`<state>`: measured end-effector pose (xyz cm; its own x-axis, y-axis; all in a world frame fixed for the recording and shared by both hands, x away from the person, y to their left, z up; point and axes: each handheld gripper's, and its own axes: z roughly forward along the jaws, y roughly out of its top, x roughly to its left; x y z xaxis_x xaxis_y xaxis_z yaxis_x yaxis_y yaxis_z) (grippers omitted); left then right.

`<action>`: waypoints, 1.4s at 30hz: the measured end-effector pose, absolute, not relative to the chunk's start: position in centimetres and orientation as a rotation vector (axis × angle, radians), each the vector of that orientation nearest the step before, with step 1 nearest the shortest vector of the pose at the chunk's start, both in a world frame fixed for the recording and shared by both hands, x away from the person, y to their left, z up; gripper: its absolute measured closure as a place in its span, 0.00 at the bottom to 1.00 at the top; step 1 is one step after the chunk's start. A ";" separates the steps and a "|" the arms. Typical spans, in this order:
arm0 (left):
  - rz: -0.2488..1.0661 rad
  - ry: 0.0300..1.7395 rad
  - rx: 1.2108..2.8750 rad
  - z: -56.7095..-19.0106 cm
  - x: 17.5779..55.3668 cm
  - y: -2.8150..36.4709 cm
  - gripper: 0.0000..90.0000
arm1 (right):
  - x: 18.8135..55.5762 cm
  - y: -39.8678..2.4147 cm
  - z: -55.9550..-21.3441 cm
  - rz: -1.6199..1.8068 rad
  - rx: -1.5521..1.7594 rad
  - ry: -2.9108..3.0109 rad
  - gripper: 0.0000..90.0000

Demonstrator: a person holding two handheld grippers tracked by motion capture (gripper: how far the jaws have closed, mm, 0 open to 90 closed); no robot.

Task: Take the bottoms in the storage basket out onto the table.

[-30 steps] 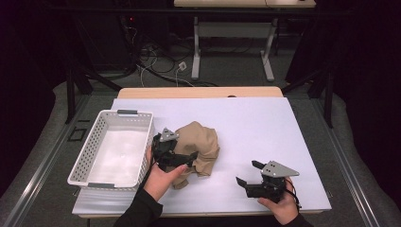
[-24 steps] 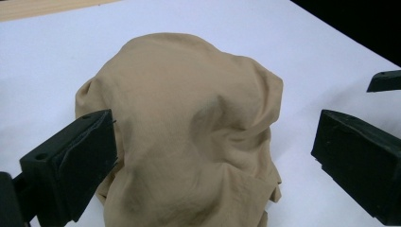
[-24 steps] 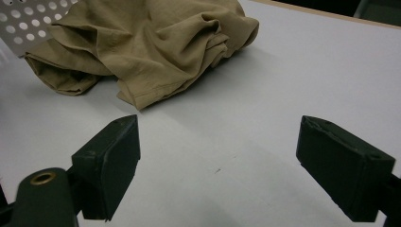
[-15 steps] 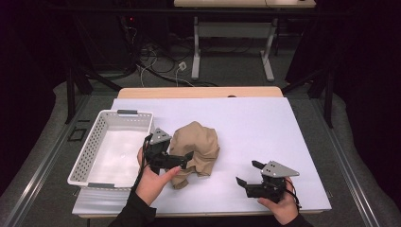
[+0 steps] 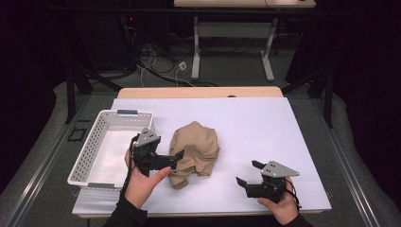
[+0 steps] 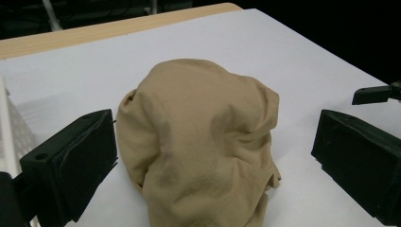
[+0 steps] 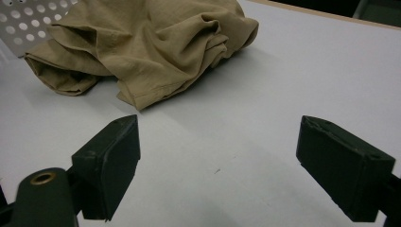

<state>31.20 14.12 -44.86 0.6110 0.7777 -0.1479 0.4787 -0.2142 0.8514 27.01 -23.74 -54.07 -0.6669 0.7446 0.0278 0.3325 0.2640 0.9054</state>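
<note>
A: Where is the cloth [image 5: 195, 152]?

B: Bunched in a tan heap on the white table [image 5: 265, 127], just right of the basket [image 5: 90, 149]. It touches neither gripper.

A: And the left gripper [image 5: 178, 157]?

B: It sits between basket and cloth, pointing at the heap. In the left gripper view its jaws stand spread wide, one either side of the cloth [image 6: 201, 137], with nothing pinched.

A: The right gripper [image 5: 247, 173]?

B: Near the front edge, well apart from the cloth. In the right gripper view its jaws are spread over bare table, and the cloth [image 7: 142, 42] lies beyond them.
</note>
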 end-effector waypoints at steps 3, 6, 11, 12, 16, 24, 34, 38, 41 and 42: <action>0.419 1.029 1.846 -44.6 30.8 15.1 0.01 | 27.0 -23.8 -54.1 1.375 0.973 2.135 0.16; 0.427 1.039 1.836 -44.6 30.6 15.8 0.01 | 27.0 -23.7 -54.1 1.377 0.976 2.134 0.16; 0.453 1.069 1.831 -44.7 30.2 16.9 0.01 | 27.0 -23.7 -54.1 1.372 0.971 2.140 0.16; 0.456 1.076 1.826 -44.7 30.2 17.2 0.01 | 27.0 -23.7 -54.1 1.371 0.971 2.141 0.16; 0.471 1.099 1.806 -44.8 30.0 18.0 0.01 | 27.0 -23.7 -54.1 1.372 0.972 2.140 0.16; 0.509 1.144 1.773 -45.1 29.6 20.0 0.01 | 27.0 -23.7 -54.1 1.372 0.971 2.139 0.16; 0.537 1.211 1.725 -46.0 29.3 22.4 0.01 | 27.0 -23.7 -54.1 1.370 0.971 2.142 0.16; 0.541 1.237 1.697 -46.4 29.2 23.3 0.01 | 27.0 -23.7 -54.1 1.367 0.975 2.142 0.16; 0.542 1.248 1.684 -46.6 29.1 23.8 0.01 | 27.0 -23.7 -54.1 1.369 0.978 2.141 0.16; 0.543 1.254 1.678 -46.8 29.2 23.9 0.01 | 27.0 -23.7 -54.1 1.368 0.974 2.142 0.16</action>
<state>29.16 23.94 -46.76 0.3782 0.9085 -0.1775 0.4927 -0.0353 0.8695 26.99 -23.69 -54.10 -0.6682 0.7436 0.0232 0.3337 0.2717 0.9027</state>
